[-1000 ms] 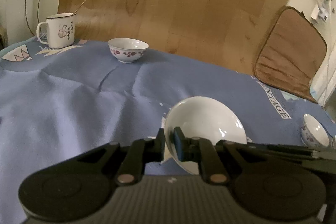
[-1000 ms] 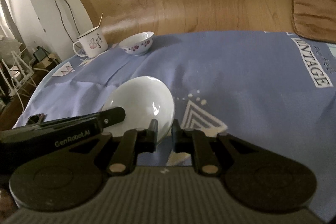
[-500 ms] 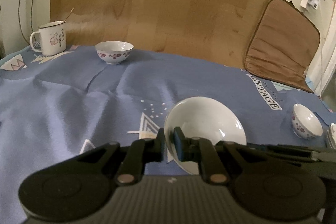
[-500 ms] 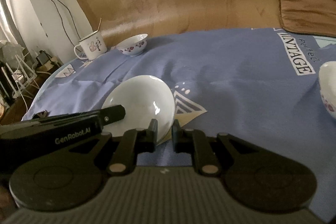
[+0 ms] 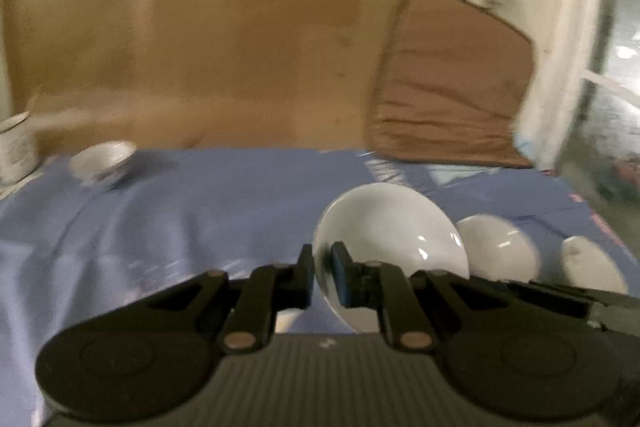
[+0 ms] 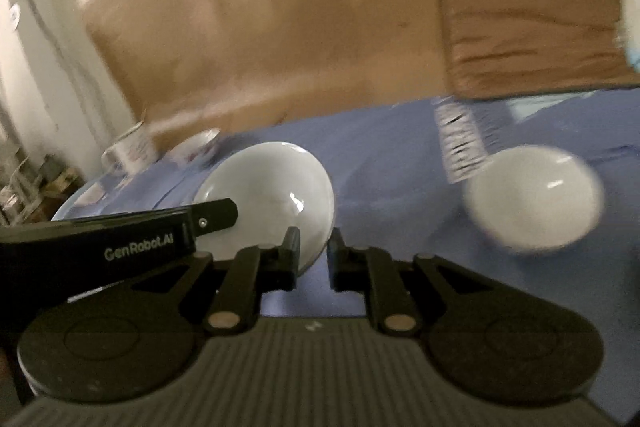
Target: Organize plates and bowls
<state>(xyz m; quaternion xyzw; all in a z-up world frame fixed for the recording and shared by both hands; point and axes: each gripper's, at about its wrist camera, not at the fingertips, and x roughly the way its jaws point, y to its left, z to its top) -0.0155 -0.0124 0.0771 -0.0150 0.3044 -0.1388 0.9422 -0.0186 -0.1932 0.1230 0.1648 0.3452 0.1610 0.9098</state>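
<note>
My left gripper [image 5: 323,269] is shut on the rim of a plain white bowl [image 5: 392,227] and holds it tilted above the blue tablecloth [image 5: 180,219]. My right gripper [image 6: 313,253] is shut on the opposite rim of the same white bowl [image 6: 276,195]. A second white bowl [image 5: 496,247] stands on the cloth just right of the held one; it also shows in the right wrist view [image 6: 536,199]. A third white dish [image 5: 592,263] lies further right. A patterned bowl [image 5: 102,161] stands far left at the back.
A white mug [image 5: 14,147] stands at the far left next to the patterned bowl. A brown wooden panel [image 5: 220,35] rises behind the table and a brown cushion [image 5: 452,99] leans at the back right. Both views are motion-blurred.
Both grippers have carried the white bowl to the right. The mug and patterned bowl have slid to the left edge, and the white dishes at the right are now close beside the held bowl.
</note>
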